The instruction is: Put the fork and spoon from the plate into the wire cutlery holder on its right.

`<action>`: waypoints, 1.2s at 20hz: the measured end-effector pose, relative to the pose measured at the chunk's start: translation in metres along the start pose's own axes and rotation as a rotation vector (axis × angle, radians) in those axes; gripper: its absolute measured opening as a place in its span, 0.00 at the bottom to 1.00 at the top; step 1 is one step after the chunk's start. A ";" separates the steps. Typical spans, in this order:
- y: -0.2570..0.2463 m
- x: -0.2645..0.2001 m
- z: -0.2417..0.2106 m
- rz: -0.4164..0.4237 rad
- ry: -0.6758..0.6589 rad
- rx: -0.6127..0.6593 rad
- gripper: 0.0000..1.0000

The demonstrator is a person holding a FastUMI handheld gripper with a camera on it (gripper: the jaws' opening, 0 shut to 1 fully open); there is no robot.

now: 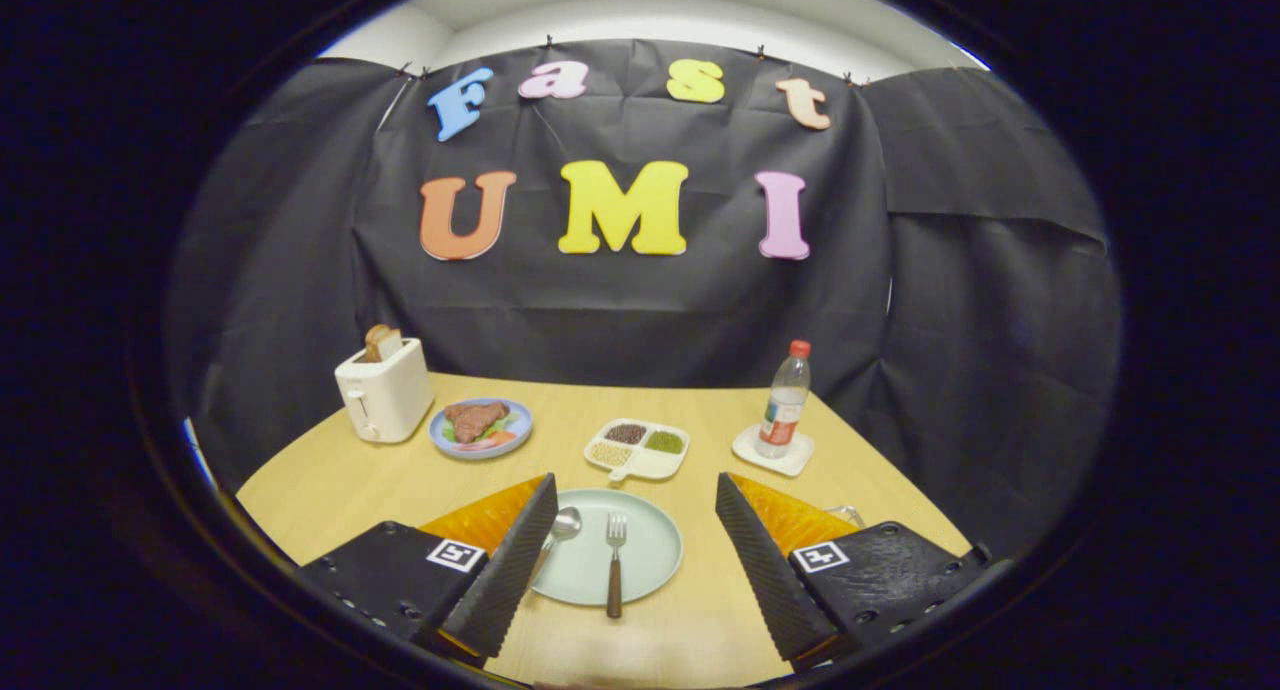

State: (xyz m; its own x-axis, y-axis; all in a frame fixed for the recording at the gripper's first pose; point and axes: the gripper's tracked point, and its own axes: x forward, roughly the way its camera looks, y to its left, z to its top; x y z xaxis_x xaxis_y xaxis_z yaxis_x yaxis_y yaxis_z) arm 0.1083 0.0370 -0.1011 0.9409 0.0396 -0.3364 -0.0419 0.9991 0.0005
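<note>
A pale green plate [640,530] lies on the wooden table between my two fingers. On it rests a fork [615,562] with a brown handle, tines pointing away from me. Left of the fork lies a metal spoon [562,526], its handle partly hidden behind my left finger [510,570]. My gripper [636,500] hovers above the plate, open wide, holding nothing. A thin bit of wire, likely the cutlery holder [848,515], peeks out just behind my right finger [765,570]; the rest of it is hidden.
Beyond the plate stand a white divided dish [638,448] of beans, a blue plate [481,427] with meat, a white toaster [384,390] with bread at the far left, and a red-capped bottle [785,400] on a white coaster at the far right.
</note>
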 end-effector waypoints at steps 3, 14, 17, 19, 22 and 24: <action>0.002 0.030 -0.025 0.003 0.093 0.001 0.96; 0.017 0.109 -0.122 0.025 0.443 -0.021 0.90; 0.015 0.118 -0.139 0.021 0.510 0.016 0.82; 0.014 0.121 -0.148 0.018 0.556 0.031 0.74; 0.024 0.123 -0.152 0.051 0.576 0.056 0.56; 0.023 0.123 -0.156 0.048 0.597 0.066 0.41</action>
State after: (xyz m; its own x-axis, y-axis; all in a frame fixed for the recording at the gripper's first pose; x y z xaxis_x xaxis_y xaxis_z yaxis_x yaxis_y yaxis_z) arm 0.1709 0.0626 -0.2893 0.5867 0.0890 -0.8049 -0.0404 0.9959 0.0806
